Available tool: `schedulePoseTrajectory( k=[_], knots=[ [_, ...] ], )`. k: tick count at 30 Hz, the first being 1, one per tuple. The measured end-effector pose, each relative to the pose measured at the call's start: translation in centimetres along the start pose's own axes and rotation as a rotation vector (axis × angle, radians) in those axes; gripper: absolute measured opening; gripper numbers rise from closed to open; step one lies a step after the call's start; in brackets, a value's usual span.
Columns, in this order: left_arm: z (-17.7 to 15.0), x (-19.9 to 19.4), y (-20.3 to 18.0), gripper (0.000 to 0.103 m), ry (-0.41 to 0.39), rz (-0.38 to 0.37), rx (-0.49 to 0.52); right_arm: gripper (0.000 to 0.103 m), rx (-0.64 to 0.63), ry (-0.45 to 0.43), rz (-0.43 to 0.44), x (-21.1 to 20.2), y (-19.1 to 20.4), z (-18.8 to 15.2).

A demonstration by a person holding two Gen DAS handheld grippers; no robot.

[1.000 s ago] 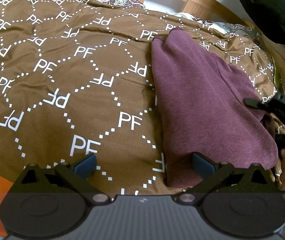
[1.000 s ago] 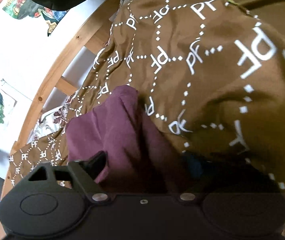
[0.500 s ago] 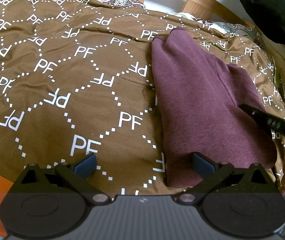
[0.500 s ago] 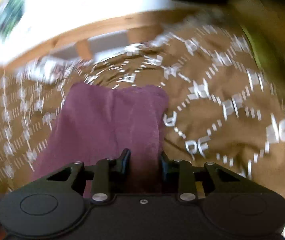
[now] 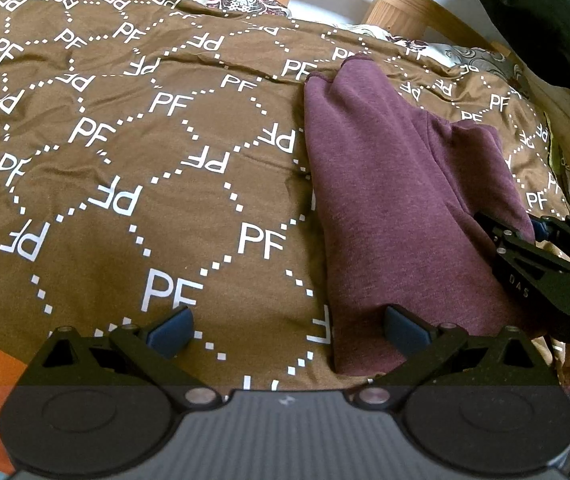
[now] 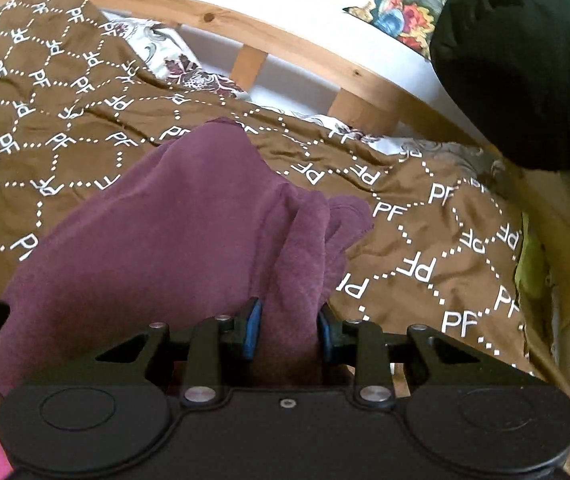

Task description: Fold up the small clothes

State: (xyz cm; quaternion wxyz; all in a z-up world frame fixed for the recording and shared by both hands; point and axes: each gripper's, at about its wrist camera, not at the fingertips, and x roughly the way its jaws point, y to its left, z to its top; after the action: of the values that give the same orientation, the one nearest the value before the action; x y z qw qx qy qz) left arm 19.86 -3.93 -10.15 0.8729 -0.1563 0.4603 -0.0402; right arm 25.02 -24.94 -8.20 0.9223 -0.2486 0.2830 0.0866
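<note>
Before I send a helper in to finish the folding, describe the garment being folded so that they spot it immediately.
On the wooden-framed bed, look at the brown bedspread printed with white PF letters. The maroon garment lies on its right part, the only plain-coloured cloth there, its edge bunched in the right claw.

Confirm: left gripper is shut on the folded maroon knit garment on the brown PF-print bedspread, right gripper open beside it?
Swapped. The right wrist view shows the right gripper shut on a bunched fold of the folded maroon knit garment. The left wrist view shows the left gripper open, one of its fingers over the garment's near edge, on the brown PF-print bedspread.
</note>
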Motion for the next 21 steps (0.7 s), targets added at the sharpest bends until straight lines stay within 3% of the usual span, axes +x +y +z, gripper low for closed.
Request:
schedulePoseTrajectory(
  k=[6, 13, 21],
  knots=[
    [0.1, 0.0, 0.4, 0.103, 0.006, -0.014, -0.017, 0.032, 0.096, 0.018, 0.025, 0.3, -1.0, 0.1],
    [0.6, -0.2, 1.1, 0.102, 0.010, -0.072, -0.085, 0.032, 0.303, 0.054, 0.091, 1.2, -3.7, -0.2],
    [2.0, 0.5, 1.5, 0.102, -0.005, -0.212, -0.156, 0.046, 0.519, 0.082, 0.164, 2.7, -6.3, -1.3]
  ],
)
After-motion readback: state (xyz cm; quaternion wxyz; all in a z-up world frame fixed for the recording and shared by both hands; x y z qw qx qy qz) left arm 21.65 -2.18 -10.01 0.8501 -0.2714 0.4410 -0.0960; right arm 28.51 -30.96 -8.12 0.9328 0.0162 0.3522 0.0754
